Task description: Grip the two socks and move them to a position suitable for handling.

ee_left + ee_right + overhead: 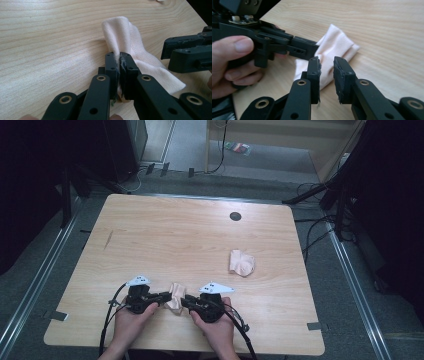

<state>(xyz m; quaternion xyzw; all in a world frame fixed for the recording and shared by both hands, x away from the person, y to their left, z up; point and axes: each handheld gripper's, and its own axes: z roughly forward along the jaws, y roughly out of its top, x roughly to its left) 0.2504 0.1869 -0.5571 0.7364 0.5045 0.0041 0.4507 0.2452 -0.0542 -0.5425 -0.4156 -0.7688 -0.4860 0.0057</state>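
now the left gripper (pixel 119 58) has its jaws pinched tight on a fold of the pale pink sock (pixel 125 37), which lies at the near edge of the wooden table (pixel 165 235), between the two hands. right beside it, the right gripper (pixel 327 65) has its jaws slightly apart just over the sock's edge, gripping nothing. farther right, well apart, lies a second sock (pixel 242 262).

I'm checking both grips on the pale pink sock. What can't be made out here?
- Sock edge in the left gripper: hidden between its shut pads, left gripper view.
- Second sock: too small to tell its folds, high view.
- Right gripper: pads apart; contact with fabric unclear, right gripper view.
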